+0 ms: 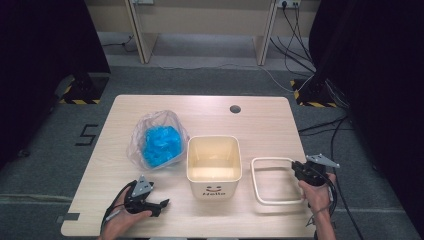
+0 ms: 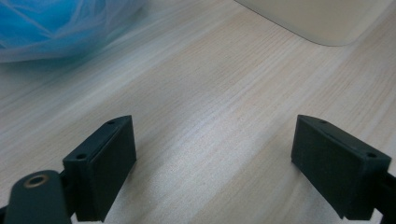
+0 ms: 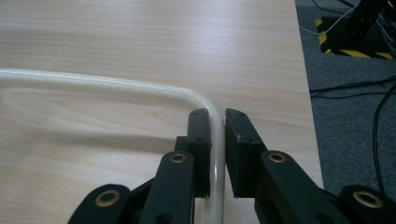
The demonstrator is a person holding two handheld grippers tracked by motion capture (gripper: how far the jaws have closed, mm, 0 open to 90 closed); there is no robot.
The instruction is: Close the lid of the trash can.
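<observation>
Where the cream frame [image 1: 272, 181] lies flat on the tabletop [image 1: 260, 120], at its near right part, its right side is clamped between the narrowed jaws of the right gripper [image 1: 298, 169]. In the right gripper view the frame [image 3: 112, 85] is seen as a rounded cream bar that bends at a corner and runs down between the two black pads of the right gripper [image 3: 217, 140], which press on it from both sides. Just left of the frame, a cream bin [image 1: 213, 165] with a smiling face and the word "Hello" on its near wall is set upright. Further left and slightly farther, a clear plastic bag [image 1: 157, 140] holding blue material is found. The left gripper [image 1: 162, 204] is rested on the near left of the tabletop, its jaws held wide with bare wood between them, as shown in the left gripper view [image 2: 215, 154].

A pale wood grain is shown by the tabletop, with a dark round hole [image 1: 235, 109] near the far edge. Grey carpet, black cables and yellow-black striped stand bases are seen around it.
</observation>
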